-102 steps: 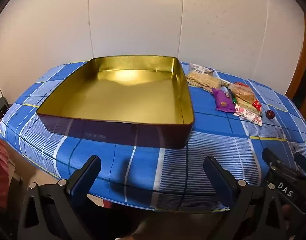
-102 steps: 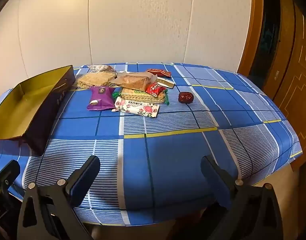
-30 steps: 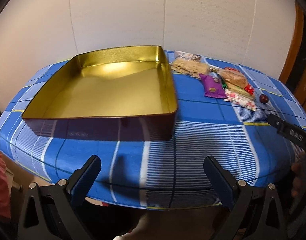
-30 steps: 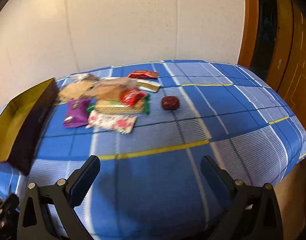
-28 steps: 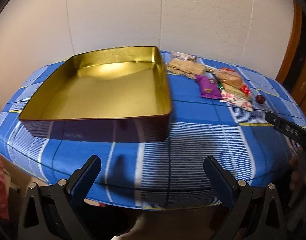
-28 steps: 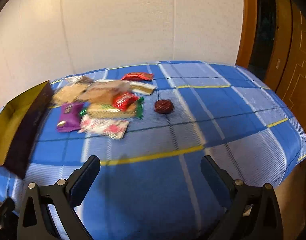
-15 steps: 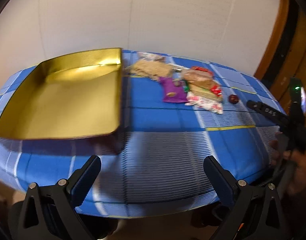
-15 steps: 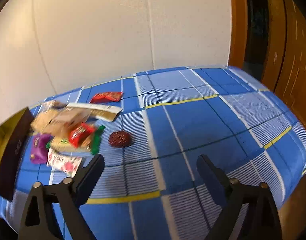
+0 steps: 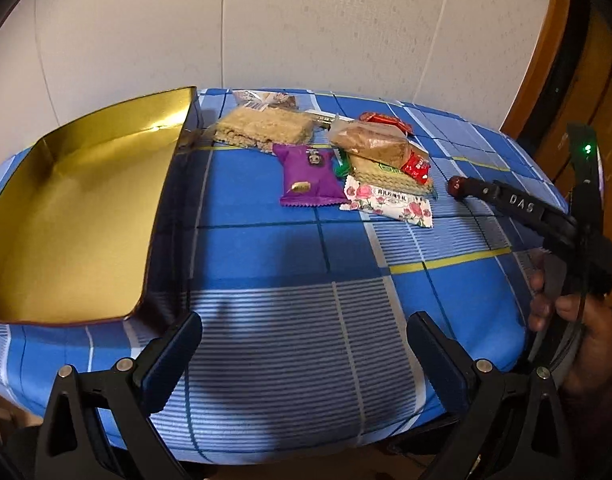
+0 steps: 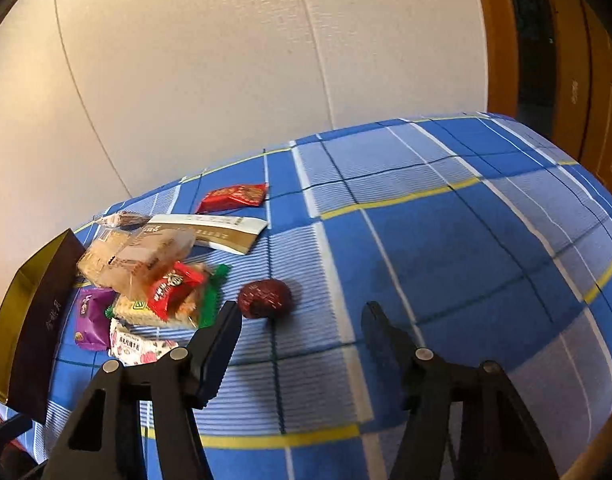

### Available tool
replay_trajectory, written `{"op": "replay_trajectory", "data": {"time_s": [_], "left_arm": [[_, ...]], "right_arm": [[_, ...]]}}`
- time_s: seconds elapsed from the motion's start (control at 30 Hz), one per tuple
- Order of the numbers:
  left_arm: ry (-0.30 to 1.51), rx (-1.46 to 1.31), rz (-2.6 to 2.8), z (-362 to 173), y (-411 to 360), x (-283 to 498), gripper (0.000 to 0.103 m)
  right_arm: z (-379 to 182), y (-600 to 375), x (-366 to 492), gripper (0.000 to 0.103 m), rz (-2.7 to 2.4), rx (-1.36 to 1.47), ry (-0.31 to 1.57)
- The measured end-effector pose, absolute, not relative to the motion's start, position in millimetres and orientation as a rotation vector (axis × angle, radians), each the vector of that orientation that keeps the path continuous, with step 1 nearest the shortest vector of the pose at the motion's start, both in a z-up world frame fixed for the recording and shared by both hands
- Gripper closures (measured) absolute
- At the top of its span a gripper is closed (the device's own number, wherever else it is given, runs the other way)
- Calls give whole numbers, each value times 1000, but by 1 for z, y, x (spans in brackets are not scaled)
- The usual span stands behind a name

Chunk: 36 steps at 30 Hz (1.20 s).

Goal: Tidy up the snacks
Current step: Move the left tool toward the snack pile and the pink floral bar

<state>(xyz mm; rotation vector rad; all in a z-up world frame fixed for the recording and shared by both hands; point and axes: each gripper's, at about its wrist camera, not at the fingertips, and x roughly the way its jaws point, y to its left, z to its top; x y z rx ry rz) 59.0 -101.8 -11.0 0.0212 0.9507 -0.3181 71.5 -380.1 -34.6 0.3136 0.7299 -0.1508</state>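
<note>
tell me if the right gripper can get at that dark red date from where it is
Probably yes. The date lies alone on the tablecloth, just past the right gripper, near its left finger. Its fingers are closing with nothing between them yet, and nothing blocks the way.

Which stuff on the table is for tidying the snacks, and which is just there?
For the job:
- gold tin
- red date
- purple packet
- flowery packet
- cracker packs
- right gripper, jaws closing, nothing between them yet

Just there:
- blue checked tablecloth
- wall
- wooden door
</note>
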Motion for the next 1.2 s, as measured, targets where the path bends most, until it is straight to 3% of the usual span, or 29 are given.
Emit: {"op": "replay_trajectory", "data": {"time_s": [0.53, 0.57, 0.63, 0.7, 0.77, 0.83, 1.2], "left_arm": [[1029, 43, -319, -22, -124, 86, 3], [1030, 45, -316, -20, -127, 88, 4], [1054, 48, -340, -20, -135, 96, 31], [1084, 24, -345, -21, -140, 104, 39], [1072, 11, -341, -19, -143, 108, 39], [1078, -3, -356, -19, -149, 115, 46], [1074, -54, -353, -22, -155, 118, 49]], "right_arm": [[-34, -372, 76, 39, -153, 259, 715], [-33, -374, 75, 39, -152, 266, 712], [-34, -382, 72, 39, -154, 311, 708], [-35, -393, 71, 39, -169, 358, 703], [-38, -403, 69, 39, -186, 400, 708], [-39, -409, 68, 39, -191, 428, 710], [-34, -389, 79, 40, -77, 372, 701]]}}
